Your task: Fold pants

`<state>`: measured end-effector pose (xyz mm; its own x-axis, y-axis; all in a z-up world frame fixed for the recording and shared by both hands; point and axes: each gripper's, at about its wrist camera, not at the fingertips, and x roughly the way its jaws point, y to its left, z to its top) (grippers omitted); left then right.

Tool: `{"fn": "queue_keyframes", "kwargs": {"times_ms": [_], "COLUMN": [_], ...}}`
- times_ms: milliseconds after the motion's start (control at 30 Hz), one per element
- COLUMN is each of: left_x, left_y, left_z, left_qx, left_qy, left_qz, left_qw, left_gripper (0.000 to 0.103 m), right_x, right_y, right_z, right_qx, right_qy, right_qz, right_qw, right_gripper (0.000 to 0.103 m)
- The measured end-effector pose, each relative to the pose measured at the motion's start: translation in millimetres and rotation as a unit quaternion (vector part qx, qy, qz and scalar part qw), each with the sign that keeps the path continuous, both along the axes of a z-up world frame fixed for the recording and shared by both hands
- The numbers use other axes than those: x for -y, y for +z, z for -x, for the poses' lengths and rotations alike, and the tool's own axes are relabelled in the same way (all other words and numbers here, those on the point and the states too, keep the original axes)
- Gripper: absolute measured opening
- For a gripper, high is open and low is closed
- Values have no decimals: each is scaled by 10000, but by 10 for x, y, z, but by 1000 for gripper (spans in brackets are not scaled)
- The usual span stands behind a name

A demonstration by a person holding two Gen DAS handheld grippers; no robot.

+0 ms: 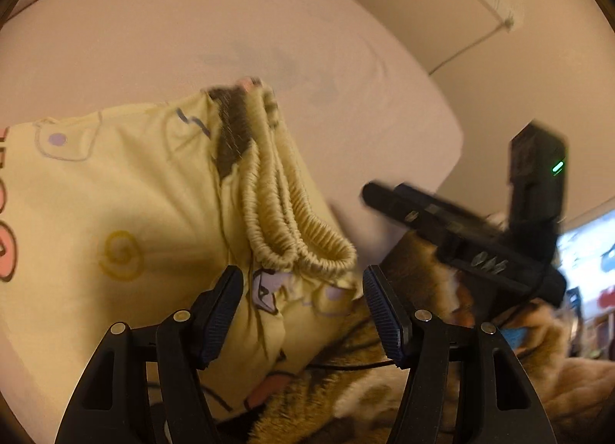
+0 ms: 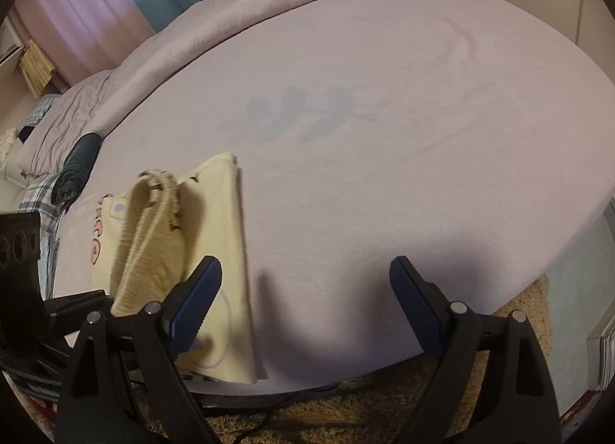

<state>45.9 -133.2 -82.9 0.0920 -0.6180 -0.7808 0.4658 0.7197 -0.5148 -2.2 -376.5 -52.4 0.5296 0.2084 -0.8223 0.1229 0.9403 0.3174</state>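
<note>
Left wrist view cuts off the yellow pants (image 1: 115,213) at the frame's left side, so how far they stretch along the bed (image 1: 192,29) is hidden. Their elastic waistband (image 1: 303,240) bunches up in thick ridges just ahead of the left gripper (image 1: 301,313), whose jaws stand apart with cloth lying between them but no pad pressing on it. A dark patch on the fabric near the waistband's far end is too blurred to make out. To the right, the right gripper (image 1: 461,228) shows as a smeared black shape, apart from the pants.

From the right wrist view, the right gripper (image 2: 307,313) is wide open over bare pink sheet, gripping nothing; its left finger (image 2: 196,301) overlaps the folded pants (image 2: 226,236) in the picture, though I cannot tell whether it touches. The pants lie near the bed's front edge (image 2: 346,378). A rolled dark garment (image 2: 77,163) sits well behind them beside a folded duvet (image 2: 230,13). A shaggy rug (image 2: 384,409) lies below the edge. Most of the sheet ahead and to the right is open.
</note>
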Motion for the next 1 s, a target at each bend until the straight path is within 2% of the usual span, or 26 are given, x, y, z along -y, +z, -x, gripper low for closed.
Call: {"fn": "queue_keyframes", "kwargs": {"times_ms": [133,267,433,500,633,733,833,933,967,1000], "left_x": [-159,-314,-649,-797,-1090,-1195,-1333,-1438,-1452,-1467], "left_y": [205,264,266,242,168,50,-119,-157,-160,-161], "left_z": [34,40,90,111,164,190,225,328,348,358], "left_qx": [257,255,328,343,215,69,-144,-63,-84,-96], "left_qy": [157,411,895,1142,1573,1762,1912,2024,2030,2038], "left_qz": [239,378,207,48,-58,-80,-191,110,112,97], "left_qw": [9993,9981,9952,9928,9873,9843,9813,9792,9791,9789], "left_gripper": [63,63,63,64,63,63,63,63,63,63], "right_x": [-91,-175,-447,-582,-1000,-1240,-1269,-1093,-1026,-945], "right_y": [48,128,330,363,430,342,150,-35,-89,-126], "right_z": [-19,-30,1,14,10,-26,-65,-107,-114,-115], "right_qx": [62,201,602,653,749,644,370,48,-30,-65], "right_qy": [164,297,907,1162,1816,2133,1949,1502,1406,1325], "right_qz": [-112,-266,-449,-565,-752,-735,-295,91,72,-141], "right_qw": [9998,9990,9930,9895,9776,9721,9797,9886,9900,9911], "right_gripper": [89,83,42,36,35,35,32,32,30,21]}}
